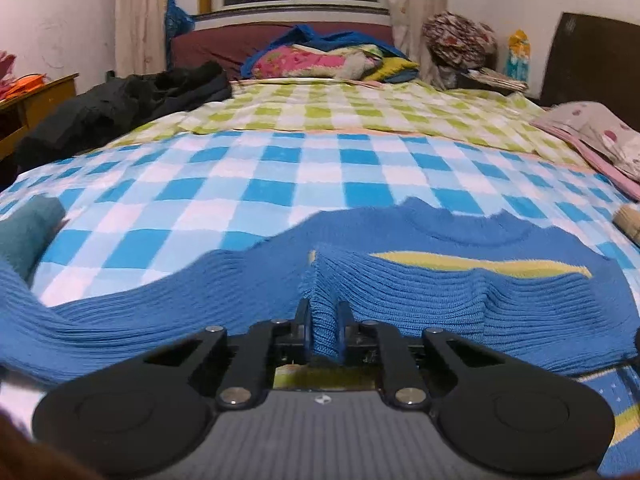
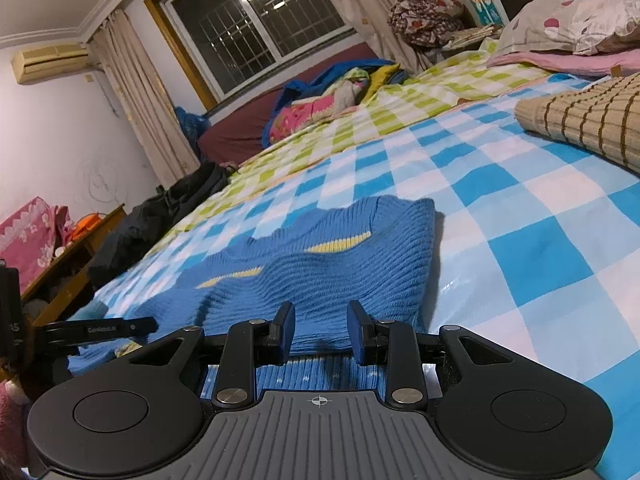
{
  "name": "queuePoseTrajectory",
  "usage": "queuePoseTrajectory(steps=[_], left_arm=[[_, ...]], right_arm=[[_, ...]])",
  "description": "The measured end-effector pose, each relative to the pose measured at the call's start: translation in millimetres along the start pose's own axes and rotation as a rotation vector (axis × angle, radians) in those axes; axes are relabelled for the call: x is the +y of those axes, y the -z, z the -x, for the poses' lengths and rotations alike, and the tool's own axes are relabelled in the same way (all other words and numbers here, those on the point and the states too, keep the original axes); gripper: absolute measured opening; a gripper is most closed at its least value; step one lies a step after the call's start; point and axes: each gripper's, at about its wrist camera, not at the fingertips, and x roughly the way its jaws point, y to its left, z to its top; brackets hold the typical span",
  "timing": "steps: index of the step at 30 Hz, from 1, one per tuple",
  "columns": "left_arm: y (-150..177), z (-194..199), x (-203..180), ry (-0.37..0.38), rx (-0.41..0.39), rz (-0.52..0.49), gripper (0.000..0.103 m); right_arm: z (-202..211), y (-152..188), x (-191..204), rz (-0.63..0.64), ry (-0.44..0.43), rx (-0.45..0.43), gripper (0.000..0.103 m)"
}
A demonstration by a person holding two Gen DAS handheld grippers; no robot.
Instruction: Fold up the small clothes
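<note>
Holding: your left tongs (image 1: 324, 326) are clamped on a raised pleat of the blue knit sweater (image 1: 440, 292), near its lower hem, so that edge can be carried as one piece.
Right tongs: your right tongs (image 2: 322, 330) stand apart, with the sweater's hem lying between the blue pads (image 2: 286, 330) but not pinched; they look poised to take the second corner.
Sweater position: it lies on the bed's blue checked sheet (image 2: 520, 240), neckline away from you, yellow stripes facing up, one sleeve trailing off to the left in the left wrist view.
Why flat: spread on the sheet, the body gives you a straight line to fold over; the ridge in the knit is there only because your left grip bunches it.
Step in hand: I judge you are gathering the bottom edge with both tools before bringing it up toward the collar.
Next need: the right pads likely have to shut on a comparable thickness of knit, or the fold will skew.
Risk: a thick, stretchy knit can slip or drag unevenly if one side lifts first.
Nearby: a tan checked garment (image 2: 592, 120) sits well apart on the right; a black jacket (image 1: 120, 108) lies at the bed's left edge.
</note>
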Motion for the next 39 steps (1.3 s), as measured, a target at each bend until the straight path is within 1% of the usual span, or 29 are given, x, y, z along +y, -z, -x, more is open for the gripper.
queuePoseTrajectory(steps=[2, 5, 6, 9, 11, 14, 18, 19, 24, 27, 30, 36, 39], left_arm=[[2, 1, 4, -0.021, -0.004, -0.001, 0.019], [4, -1, 9, -0.014, 0.019, 0.015, 0.019], [6, -3, 8, -0.015, 0.028, 0.01, 0.02], [6, -5, 2, -0.037, 0.01, -0.025, 0.02], [3, -5, 3, -0.045, -0.001, -0.023, 0.02], [3, -8, 6, -0.049, 0.014, -0.009, 0.02], [12, 0, 4, -0.075, 0.008, -0.057, 0.026], [14, 3, 5, -0.075, 0.008, -0.057, 0.026], [16, 13, 11, -0.061, 0.009, -0.029, 0.026], [16, 16, 11, -0.069, 0.008, -0.04, 0.026], [17, 21, 15, -0.079, 0.002, -0.021, 0.027], [22, 37, 34, -0.121, -0.01, 0.02, 0.028], [25, 44, 48, -0.156, -0.015, 0.048, 0.028]], right_arm=[[0, -1, 0, 0.002, -0.001, -0.005, 0.03], [-2, 1, 0, 0.008, 0.004, 0.005, 0.03], [-4, 2, 1, 0.012, 0.005, 0.013, 0.03], [-11, 4, 2, 0.029, 0.019, 0.047, 0.033], [-11, 4, 3, 0.033, 0.014, 0.045, 0.033], [-8, 3, 4, 0.043, 0.011, 0.032, 0.034], [-13, 4, 4, 0.061, 0.029, 0.071, 0.034], [-13, 4, 5, 0.063, 0.03, 0.071, 0.034], [-8, 6, 10, 0.078, 0.028, 0.052, 0.038], [-8, 7, 12, 0.092, 0.033, 0.053, 0.038], [-9, 6, 11, 0.091, 0.033, 0.062, 0.038], [-7, 7, 15, 0.105, 0.025, 0.054, 0.039], [-7, 9, 19, 0.123, 0.019, 0.059, 0.039]])
